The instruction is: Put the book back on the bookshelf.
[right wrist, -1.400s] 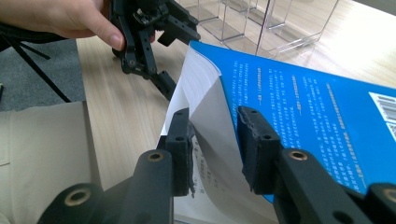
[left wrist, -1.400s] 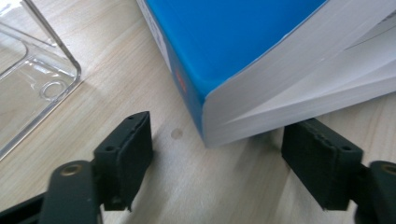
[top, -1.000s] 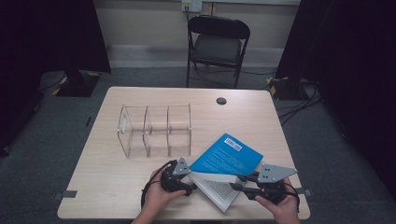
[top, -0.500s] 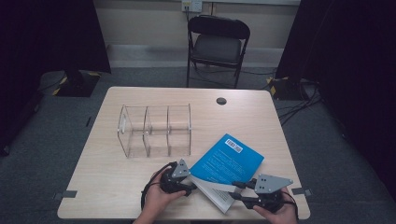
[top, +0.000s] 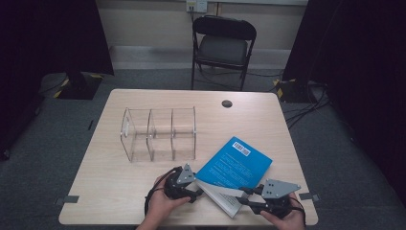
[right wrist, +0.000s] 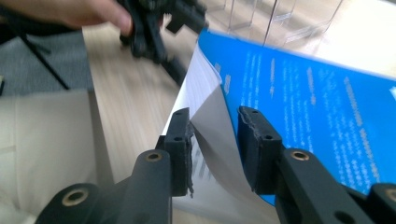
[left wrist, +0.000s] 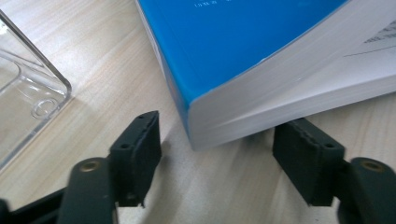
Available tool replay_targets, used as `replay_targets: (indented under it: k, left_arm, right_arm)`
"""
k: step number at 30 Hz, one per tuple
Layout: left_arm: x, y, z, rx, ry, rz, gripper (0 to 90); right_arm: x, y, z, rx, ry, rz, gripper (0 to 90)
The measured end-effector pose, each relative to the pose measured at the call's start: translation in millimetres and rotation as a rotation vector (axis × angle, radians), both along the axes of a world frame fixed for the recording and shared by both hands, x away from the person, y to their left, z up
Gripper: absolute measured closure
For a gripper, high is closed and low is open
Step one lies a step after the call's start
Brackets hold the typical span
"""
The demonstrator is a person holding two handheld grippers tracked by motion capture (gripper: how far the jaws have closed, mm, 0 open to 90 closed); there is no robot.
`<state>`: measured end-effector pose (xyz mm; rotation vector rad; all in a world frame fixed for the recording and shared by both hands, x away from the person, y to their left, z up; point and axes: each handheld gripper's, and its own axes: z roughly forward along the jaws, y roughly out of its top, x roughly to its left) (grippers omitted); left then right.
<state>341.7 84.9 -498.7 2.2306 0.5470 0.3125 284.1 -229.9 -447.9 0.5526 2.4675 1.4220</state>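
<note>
A thick paperback book with a smooth, slightly glossy blue cover (left wrist: pixel 243 42) and matt white paper pages lies on a pale wooden table (top: pixel 115 191) with a fine grain and a matt laminate look. Beside it stands a clear, glossy plastic divider rack (top: pixel 160 134). The left gripper (left wrist: pixel 229 154) and right gripper (right wrist: pixel 215 144) have matt black plastic jaws with rough, ribbed pads. A black metal folding chair (top: pixel 222 45) has a dull padded seat.

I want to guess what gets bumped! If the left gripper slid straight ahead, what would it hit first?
Most likely the blue book. Its near corner sits just ahead, between the open fingers of the left gripper. The clear organizer stands off to one side, so it should be missed.
</note>
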Motion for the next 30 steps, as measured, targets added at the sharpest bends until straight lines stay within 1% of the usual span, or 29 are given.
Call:
replay_targets:
  k: [1,2,4,5,6,7,8,9,10,11,12,13,15,16,17,18,19,21,22,23,24,25,26,28,29,30]
  left_arm:
    - [0.4,0.0,0.0,-0.001,-0.005,-0.007,28.6]
    - [0.2,-0.6,-0.5,-0.021,-0.015,-0.014,27.1]
    - [-0.6,-0.1,0.5,-0.026,-0.052,-0.031,26.2]
    - [-1.5,-0.3,0.8,-0.039,-0.055,-0.032,26.2]
    - [-1.0,0.3,1.7,-0.035,-0.079,-0.045,26.1]
    - [-1.6,0.0,2.4,-0.041,-0.088,-0.048,26.1]
    - [-2.8,0.0,5.9,-0.041,-0.136,-0.063,26.0]
    - [-2.8,0.0,5.9,-0.041,-0.136,-0.063,26.1]
    - [-3.4,-0.4,7.7,-0.048,-0.148,-0.072,26.0]
    - [-4.1,-0.4,10.0,-0.048,-0.161,-0.077,26.0]
    - [-3.9,-0.3,12.4,-0.051,-0.175,-0.089,26.0]
    - [-4.0,-0.6,14.5,-0.059,-0.175,-0.099,26.0]
    - [-3.9,-1.0,18.0,-0.066,-0.189,-0.111,26.0]
    - [-4.4,-1.1,19.7,-0.062,-0.190,-0.112,25.8]
    - [-4.4,-1.3,20.9,-0.062,-0.201,-0.117,25.7]
    - [-4.4,-0.8,24.1,-0.063,-0.224,-0.127,25.9]
    - [-4.4,-0.8,24.1,-0.063,-0.224,-0.127,26.2]
    - [-4.4,0.2,27.2,-0.083,-0.236,-0.142,26.8]
    - [-4.1,0.8,29.6,-0.089,-0.245,-0.150,25.6]
    - [-4.5,1.1,32.4,-0.095,-0.252,-0.151,25.6]
    - [-3.8,1.5,35.7,-0.097,-0.267,-0.160,25.1]
    - [-2.5,2.2,39.2,-0.096,-0.274,-0.171,25.1]
    - [-2.3,2.1,41.9,-0.099,-0.273,-0.170,25.0]
    - [-1.8,0.9,47.4,-0.075,-0.300,-0.180,24.4]
    - [-1.3,0.3,49.3,-0.063,-0.304,-0.185,24.0]
    - [-0.4,-0.3,50.2,-0.060,-0.309,-0.191,23.1]
  right_arm:
    - [0.8,-0.8,2.7,0.015,0.006,-0.005,66.7]
    - [2.1,-1.9,5.4,0.023,0.013,-0.003,66.9]
    - [4.6,-3.8,9.7,0.047,0.018,0.001,67.1]
    - [5.4,-4.0,12.1,0.044,0.022,0.001,67.2]
    - [6.4,-4.1,14.2,0.045,0.022,0.001,67.3]
    - [7.2,-4.2,16.0,0.047,0.022,0.004,67.5]
    - [9.0,-4.7,19.5,0.054,0.029,0.008,67.8]
    - [9.0,-4.7,19.5,0.054,0.029,0.008,67.8]
    - [10.9,-6.2,22.8,0.069,0.034,0.015,68.4]
    - [10.9,-6.2,22.8,0.069,0.034,0.015,68.4]
    - [12.3,-7.8,26.2,0.086,0.036,0.016,68.8]
    - [13.2,-8.4,27.9,0.090,0.034,0.021,69.0]
    - [13.7,-9.0,29.8,0.093,0.033,0.022,69.2]
    - [14.2,-9.4,31.2,0.098,0.030,0.025,69.5]
    - [14.4,-9.6,32.7,0.097,0.034,0.027,69.6]
    - [15.4,-10.1,34.8,0.104,0.040,0.027,69.7]
    - [16.3,-10.6,35.9,0.107,0.036,0.031,69.9]
    - [16.9,-11.3,37.2,0.116,0.039,0.031,70.1]
    - [18.7,-13.4,40.7,0.135,0.040,0.037,70.8]
    - [18.7,-13.4,40.7,0.135,0.040,0.037,70.8]
    - [20.0,-14.8,45.4,0.147,0.040,0.039,71.4]
    - [20.0,-14.8,45.4,0.147,0.040,0.039,71.4]
    - [20.4,-15.4,47.9,0.152,0.042,0.040,71.7]
    - [22.0,-16.1,51.7,0.164,0.041,0.047,72.0]
    - [23.1,-16.4,53.0,0.166,0.037,0.049,72.2]
    - [24.0,-17.0,54.7,0.163,0.036,0.048,72.3]
